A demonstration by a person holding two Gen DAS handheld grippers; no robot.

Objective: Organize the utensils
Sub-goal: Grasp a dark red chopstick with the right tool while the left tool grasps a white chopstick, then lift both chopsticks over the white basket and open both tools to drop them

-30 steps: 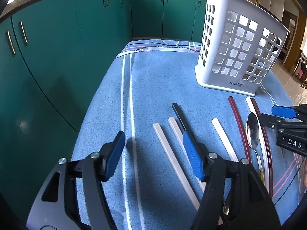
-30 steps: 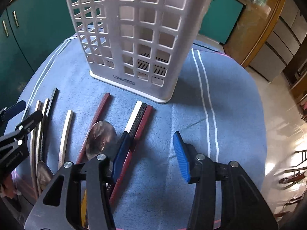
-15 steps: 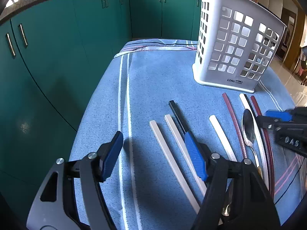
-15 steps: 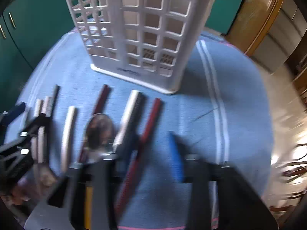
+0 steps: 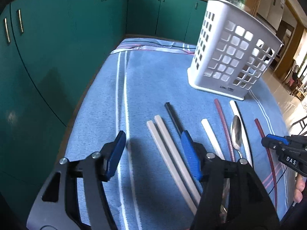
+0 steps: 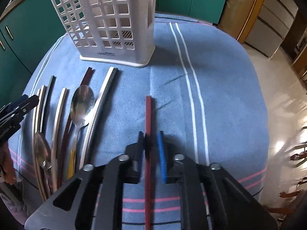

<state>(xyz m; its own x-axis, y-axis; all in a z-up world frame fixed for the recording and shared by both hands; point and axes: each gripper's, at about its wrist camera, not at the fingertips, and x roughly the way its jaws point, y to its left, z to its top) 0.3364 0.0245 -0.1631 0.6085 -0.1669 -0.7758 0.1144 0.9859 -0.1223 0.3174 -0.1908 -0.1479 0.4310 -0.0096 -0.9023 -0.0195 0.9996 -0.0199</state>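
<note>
A white slotted utensil holder (image 5: pixel 232 51) stands at the far side of the blue cloth; it also shows in the right wrist view (image 6: pixel 109 23). Chopsticks in white, black and dark red and a metal spoon (image 6: pixel 81 103) lie in a row before it. My right gripper (image 6: pixel 151 147) is shut on a dark red chopstick (image 6: pixel 148 118) that points toward the holder, apart from the row. My left gripper (image 5: pixel 153 157) is open and empty above two white chopsticks (image 5: pixel 168 153) and a black one (image 5: pixel 173 117).
Teal cabinets (image 5: pixel 57 38) run along the left and far sides. The blue striped cloth (image 6: pixel 211 95) covers the table; its right edge drops to a shiny floor (image 6: pixel 284 88). A second spoon (image 6: pixel 41 151) lies at the row's near left.
My right gripper has closed on the dark red chopstick and pulled it right, out of the row. My left gripper stays open, shifted slightly.
</note>
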